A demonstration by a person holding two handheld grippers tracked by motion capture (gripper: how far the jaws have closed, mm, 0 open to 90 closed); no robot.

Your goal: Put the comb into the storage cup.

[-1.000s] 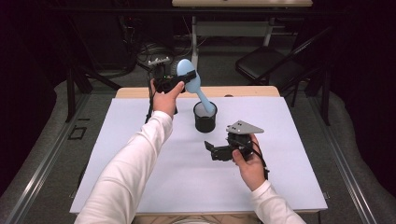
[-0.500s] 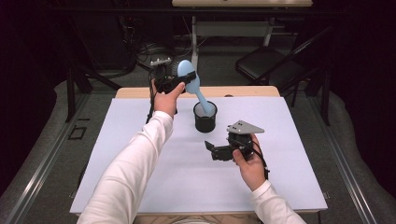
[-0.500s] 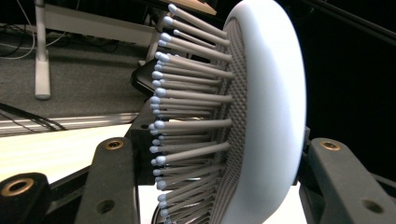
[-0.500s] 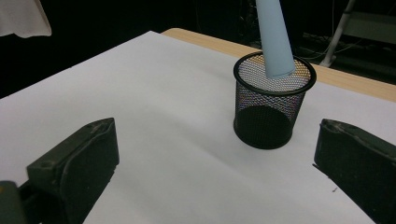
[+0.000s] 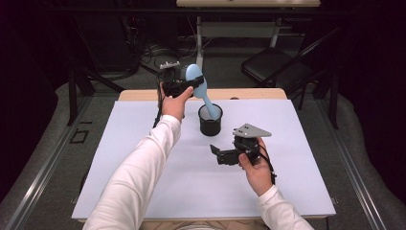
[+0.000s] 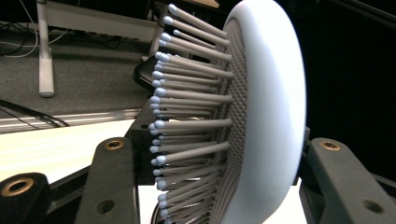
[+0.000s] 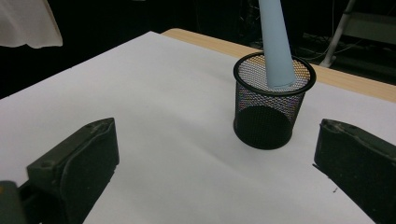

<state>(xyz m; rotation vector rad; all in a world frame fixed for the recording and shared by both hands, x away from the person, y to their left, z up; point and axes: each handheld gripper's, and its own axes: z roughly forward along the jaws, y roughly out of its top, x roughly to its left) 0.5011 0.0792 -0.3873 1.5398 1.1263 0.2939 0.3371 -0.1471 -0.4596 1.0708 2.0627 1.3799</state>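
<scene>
The pale blue hairbrush (image 5: 197, 85) is clamped by its head in the left tongs (image 5: 184, 86), bristles to one side and smooth back to the other in the left gripper view (image 6: 261, 116), with a black jaw pressed on each side. Its tapered handle slants down into the black mesh cup (image 5: 210, 120); in the right gripper view the handle tip (image 7: 279, 51) sits just inside the cup's rim (image 7: 274, 91), though whether it touches the bottom I cannot tell through the mesh.

Compared with the frames a second and half a second back, little has shifted — the brush head sits at nearly the same height and tilt over the cup, and the grip has not loosened. That suggests the brush is at the point of being set down into the cup, or only just starting out of it; the tilt means the cup could tip if the handle pushes on its wall.

The right tongs (image 5: 215, 152) rest low over the surface near the cup, jaws wide apart and holding nothing.

The surface (image 5: 143, 143) is a white sheet over a wooden top whose far edge shows. Beyond it — a dark room, grey carpet, cables, a folding chair (image 5: 282, 67).
</scene>
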